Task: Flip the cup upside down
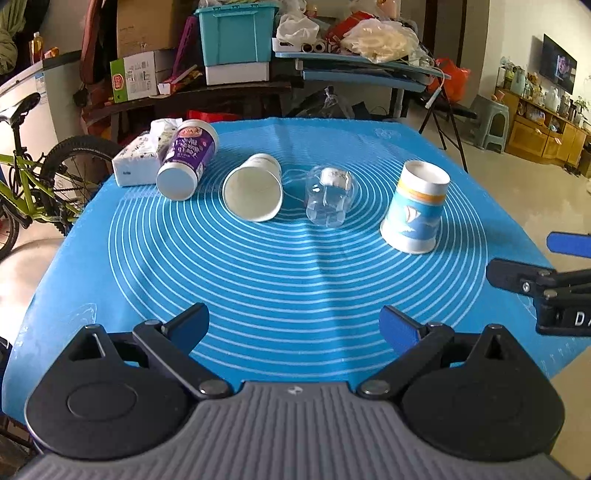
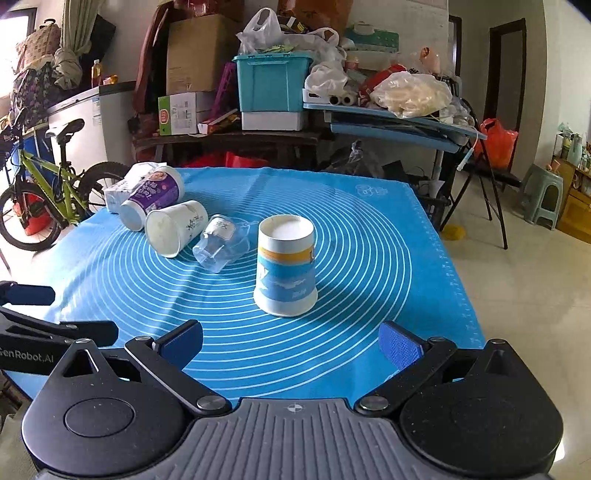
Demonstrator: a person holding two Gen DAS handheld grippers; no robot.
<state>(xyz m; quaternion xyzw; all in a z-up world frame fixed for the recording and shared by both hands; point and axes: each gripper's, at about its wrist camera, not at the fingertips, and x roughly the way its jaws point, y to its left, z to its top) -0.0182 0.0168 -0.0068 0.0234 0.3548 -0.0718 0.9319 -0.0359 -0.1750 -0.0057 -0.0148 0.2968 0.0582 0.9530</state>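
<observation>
A blue and white paper cup (image 1: 415, 206) stands upside down on the blue mat (image 1: 277, 280); it also shows in the right wrist view (image 2: 285, 267). A clear plastic cup (image 1: 328, 195) (image 2: 221, 243), a white paper cup (image 1: 254, 188) (image 2: 174, 228) and a purple cup (image 1: 186, 160) (image 2: 151, 195) lie on their sides further left. My left gripper (image 1: 294, 328) is open and empty over the mat's near part. My right gripper (image 2: 291, 341) is open and empty, just short of the upside-down cup, and shows at the left wrist view's right edge (image 1: 535, 266).
A tissue pack (image 1: 138, 157) lies at the mat's far left corner behind the purple cup. A green bicycle (image 1: 33, 177) stands left of the table. Cluttered shelves and a teal bin (image 1: 236, 33) are behind it. A folding chair (image 2: 491, 177) stands at right.
</observation>
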